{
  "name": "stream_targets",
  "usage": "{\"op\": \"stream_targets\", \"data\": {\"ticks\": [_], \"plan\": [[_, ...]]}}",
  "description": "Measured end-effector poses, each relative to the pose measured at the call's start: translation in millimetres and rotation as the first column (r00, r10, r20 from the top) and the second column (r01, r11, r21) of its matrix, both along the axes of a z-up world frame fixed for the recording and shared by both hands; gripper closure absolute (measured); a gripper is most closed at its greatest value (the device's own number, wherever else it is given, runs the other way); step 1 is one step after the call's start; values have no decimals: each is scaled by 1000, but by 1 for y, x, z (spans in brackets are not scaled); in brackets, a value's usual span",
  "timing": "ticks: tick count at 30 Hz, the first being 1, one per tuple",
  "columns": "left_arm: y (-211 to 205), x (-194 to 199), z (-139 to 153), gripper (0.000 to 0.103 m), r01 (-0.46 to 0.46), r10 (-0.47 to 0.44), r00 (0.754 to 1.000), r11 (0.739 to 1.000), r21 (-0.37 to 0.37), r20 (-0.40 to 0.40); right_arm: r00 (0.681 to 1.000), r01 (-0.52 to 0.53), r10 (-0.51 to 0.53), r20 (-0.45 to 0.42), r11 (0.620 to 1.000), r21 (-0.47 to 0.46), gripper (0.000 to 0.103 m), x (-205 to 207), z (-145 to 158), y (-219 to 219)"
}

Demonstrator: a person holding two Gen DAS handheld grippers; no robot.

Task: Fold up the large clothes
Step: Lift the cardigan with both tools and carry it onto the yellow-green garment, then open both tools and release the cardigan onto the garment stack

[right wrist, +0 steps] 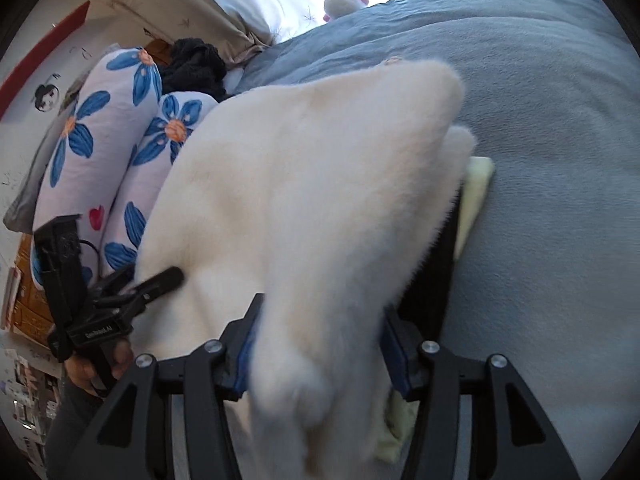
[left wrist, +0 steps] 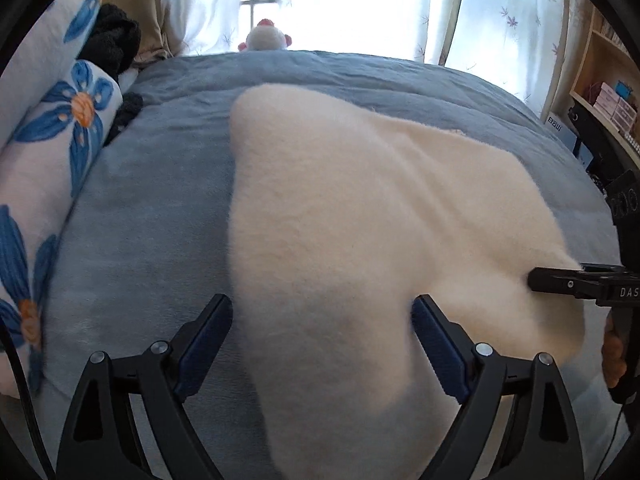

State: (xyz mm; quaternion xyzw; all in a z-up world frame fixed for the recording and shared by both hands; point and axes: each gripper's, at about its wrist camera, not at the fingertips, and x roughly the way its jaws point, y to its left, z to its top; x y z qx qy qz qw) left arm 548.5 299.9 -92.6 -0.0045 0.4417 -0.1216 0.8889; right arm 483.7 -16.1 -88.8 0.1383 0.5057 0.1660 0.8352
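Garment: cream fleece garment (left wrist: 360, 216), thick and fuzzy, lying in a rounded, lumpy shape in the middle of the bed; edges soft, no crisp fold lines.
Surface under it: blue-grey bedspread (left wrist: 160, 216), plush, lightly wrinkled, spread over the whole bed.
Lining: pale yellow, smoother fabric (right wrist: 474, 196) showing from beneath the garment's right edge, lying on the bedspread.
Left tongs: left gripper (left wrist: 322, 344), black arms with blue pads, jaws spread wide; near edge of the garment lying between them, left pad clear of the cloth, right pad right at the fleece, contact not certain.
Right tongs: right gripper (right wrist: 320, 344), jaws partly apart with a thick fold of the garment bunched between the blue pads; fleece fills the gap, firm pinch or loose hold unclear.
Pillows: two long bolsters (right wrist: 100, 152), white cotton with large blue flowers and orange centres, along the left side of the bed.
Dark item: black woolly knit heap (right wrist: 192, 64) at the far-left corner of the bed.
Toy: white and pink plush toy (left wrist: 266, 38) at the far edge of the bed.
Backdrop: sheer flowered curtains (left wrist: 508, 12) beyond the bed, brightly backlit.
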Motion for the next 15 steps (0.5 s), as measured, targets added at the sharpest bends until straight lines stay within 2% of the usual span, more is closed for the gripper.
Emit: {"op": "stream_targets", "data": {"ticks": [3,5,6,7,8,9,10,12,14,15], "plan": [[2,-22,31,14,-37,35,997,999,19,71,997,9,-3,82,998,-67,50,-22,29,-1],[3,-33,47,23,-56,56,993,998,1,108,988,13,-1,157,997,-78,50,-37,48,-1],[1,-36,51,37,-66,65,992,998,6,112,983,15,2,182,996,-93,50,-41,54,2],[-1,-39,53,58,-68,67,992,998,10,110,980,10,11,199,994,-105,50,-44,59,7],[-5,-40,53,69,-74,72,993,997,19,95,977,0,22,214,994,-105,52,-46,61,12],[-9,-41,50,87,-80,78,994,996,35,73,975,-13,36,220,994,-107,59,-46,62,19],[-13,-39,43,92,-84,81,996,995,51,47,976,-24,48,212,993,-115,64,-44,60,26],[-21,-39,29,93,-78,76,997,994,80,19,980,-50,73,187,991,-124,77,-41,50,37],[-28,-40,19,93,-86,82,996,986,143,34,983,-45,73,170,985,-164,80,-40,40,44],[-31,-43,17,92,-91,85,995,983,161,42,985,-23,58,165,978,-206,89,-39,33,44]]}}
